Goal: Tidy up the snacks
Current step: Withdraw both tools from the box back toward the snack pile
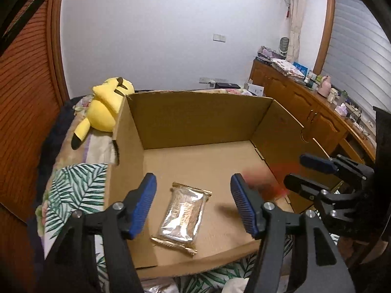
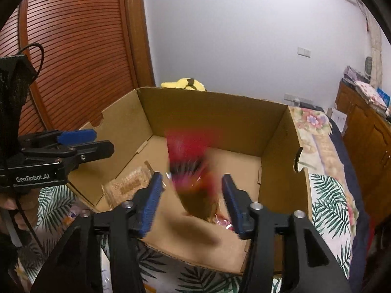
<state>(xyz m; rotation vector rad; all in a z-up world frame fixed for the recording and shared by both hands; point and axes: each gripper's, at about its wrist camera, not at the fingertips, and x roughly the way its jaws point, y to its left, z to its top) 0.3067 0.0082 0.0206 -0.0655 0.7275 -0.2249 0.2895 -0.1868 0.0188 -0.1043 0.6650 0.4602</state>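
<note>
An open cardboard box (image 1: 195, 119) sits on a leaf-print bed cover. A clear, gold-edged snack pack (image 1: 182, 216) lies flat on the box floor; it also shows in the right wrist view (image 2: 129, 183). My left gripper (image 1: 194, 204) is open and empty above that pack. My right gripper (image 2: 191, 202) is open over the box (image 2: 215, 122). A red and brown snack bag (image 2: 193, 171), blurred with motion, is in the air between and beyond its fingers, touching neither. In the left wrist view that bag is only a red smear (image 1: 262, 182) beside the right gripper (image 1: 308, 173).
A yellow plush toy (image 1: 107, 107) lies on the bed behind the box's left wall. A wooden cabinet (image 1: 305, 112) with clutter on top runs along the right. A slatted wooden door (image 2: 80, 56) stands at the left. More wrappers lie near the box's front edge (image 1: 156, 288).
</note>
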